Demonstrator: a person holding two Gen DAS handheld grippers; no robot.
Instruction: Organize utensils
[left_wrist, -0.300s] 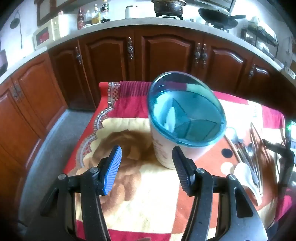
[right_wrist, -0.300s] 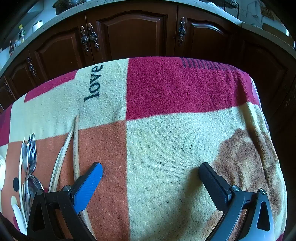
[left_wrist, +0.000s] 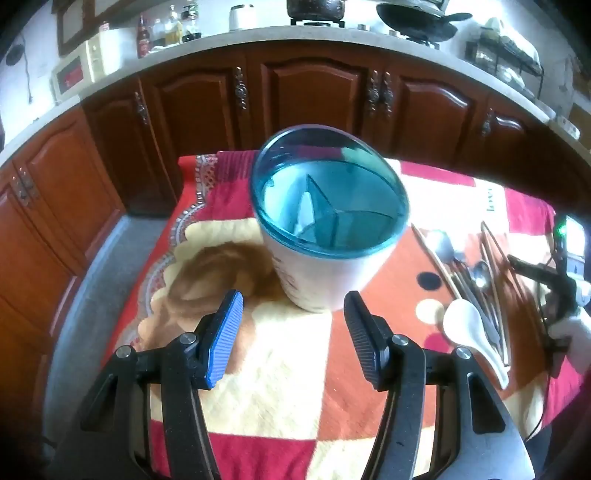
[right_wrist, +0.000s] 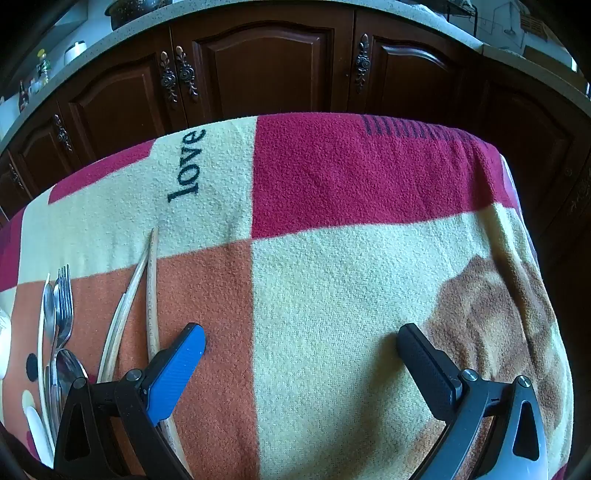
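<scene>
One utensil holder (left_wrist: 328, 236) with blue rim stands on the blanket (right_wrist: 332, 295). To its right lie one fork (right_wrist: 64, 295), one white spoon (left_wrist: 469, 332), some metal spoons and three chopsticks (right_wrist: 149, 295). Both grippers, left (left_wrist: 291, 336) and right (right_wrist: 299, 354), stand apart, empty. Nothing moved since before.

A: Daylight floods in from the back; the wall above the counter (left_wrist: 332, 35) is blown out white.

B: And the cabinets (right_wrist: 258, 66) sit dim. Strong fisheye bending, black corners (both views).

A: The blanket (right_wrist: 332, 295) is sharp, the utensil holder (left_wrist: 328, 221) slightly smeared.
</scene>
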